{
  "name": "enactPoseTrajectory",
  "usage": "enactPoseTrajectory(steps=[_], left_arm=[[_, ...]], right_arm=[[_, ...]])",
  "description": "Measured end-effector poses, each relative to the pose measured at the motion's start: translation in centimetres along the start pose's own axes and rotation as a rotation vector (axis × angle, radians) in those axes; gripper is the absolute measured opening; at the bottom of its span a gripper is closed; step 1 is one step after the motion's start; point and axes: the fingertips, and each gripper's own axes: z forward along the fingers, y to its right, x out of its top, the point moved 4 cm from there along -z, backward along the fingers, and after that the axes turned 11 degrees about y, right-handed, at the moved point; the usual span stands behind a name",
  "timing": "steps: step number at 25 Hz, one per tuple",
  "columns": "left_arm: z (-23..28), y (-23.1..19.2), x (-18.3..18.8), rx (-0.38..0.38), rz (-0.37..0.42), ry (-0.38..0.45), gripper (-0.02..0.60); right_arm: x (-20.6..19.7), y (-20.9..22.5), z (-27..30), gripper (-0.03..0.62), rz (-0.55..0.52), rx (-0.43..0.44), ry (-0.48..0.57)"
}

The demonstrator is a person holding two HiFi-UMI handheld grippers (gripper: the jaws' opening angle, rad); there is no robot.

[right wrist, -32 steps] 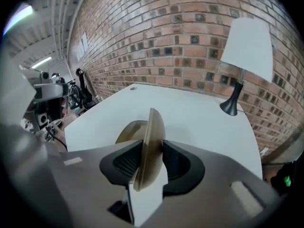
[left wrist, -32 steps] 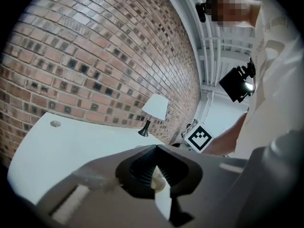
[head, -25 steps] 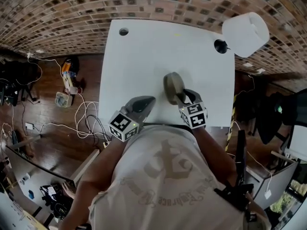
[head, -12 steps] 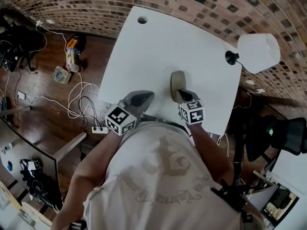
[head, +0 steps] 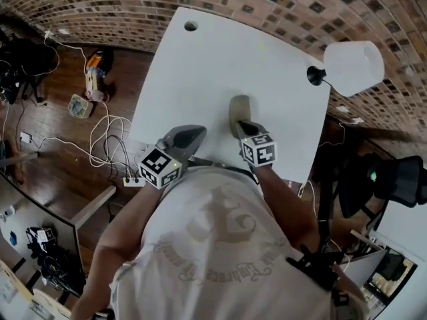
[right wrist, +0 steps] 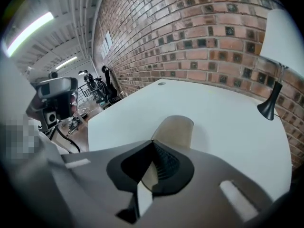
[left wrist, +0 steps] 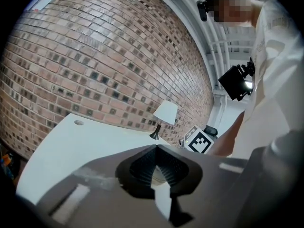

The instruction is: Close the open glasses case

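Observation:
An olive-tan glasses case (head: pixel 238 107) lies on the white table (head: pixel 200 65), and its lid looks lowered. My right gripper (head: pixel 239 127) is shut, with its tips at the near end of the case and nothing between the jaws. In the right gripper view the case (right wrist: pixel 175 129) shows just beyond the closed tips of the right gripper (right wrist: pixel 153 144). My left gripper (head: pixel 201 131) hovers over the table's near edge, left of the case and apart from it, and is shut and empty. The left gripper view shows the left gripper (left wrist: pixel 155 148) with its jaws together.
A white-shaded lamp (head: pixel 350 65) on a black foot stands at the table's far right corner. A cable hole (head: pixel 191 26) sits at the far left corner. Cables and a power strip (head: pixel 127 175) lie on the wooden floor to the left. A brick wall runs behind the table.
The case's lid stood raised a second ago and now lies low. My right gripper has come down onto the case's near end. The left gripper drifted slightly.

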Motion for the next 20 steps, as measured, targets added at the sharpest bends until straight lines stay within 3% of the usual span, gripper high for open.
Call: enactPoseTrajectory(steps=[4,8,15,20], left_arm=[[-1.8,-0.7,-0.1,0.030,0.005,-0.011,0.006],[-0.7,-0.5,-0.8,-0.051,0.008,-0.031,0.006],[-0.7,0.9,-0.2,-0.096,0.033,-0.034,0.006],[-1.6,0.8,0.1,-0.105,0.034,-0.030,0.006]], right_arm=[[0.5,-1.8,2.0,0.008,0.003,0.053,-0.008],[0.0,-0.9,1.4,0.008,0.004,-0.004,-0.014],[-0.7,-0.4,0.1,0.008,0.000,-0.032,0.013],[0.4,0.2,-0.4,0.009,0.026,-0.035,0.120]])
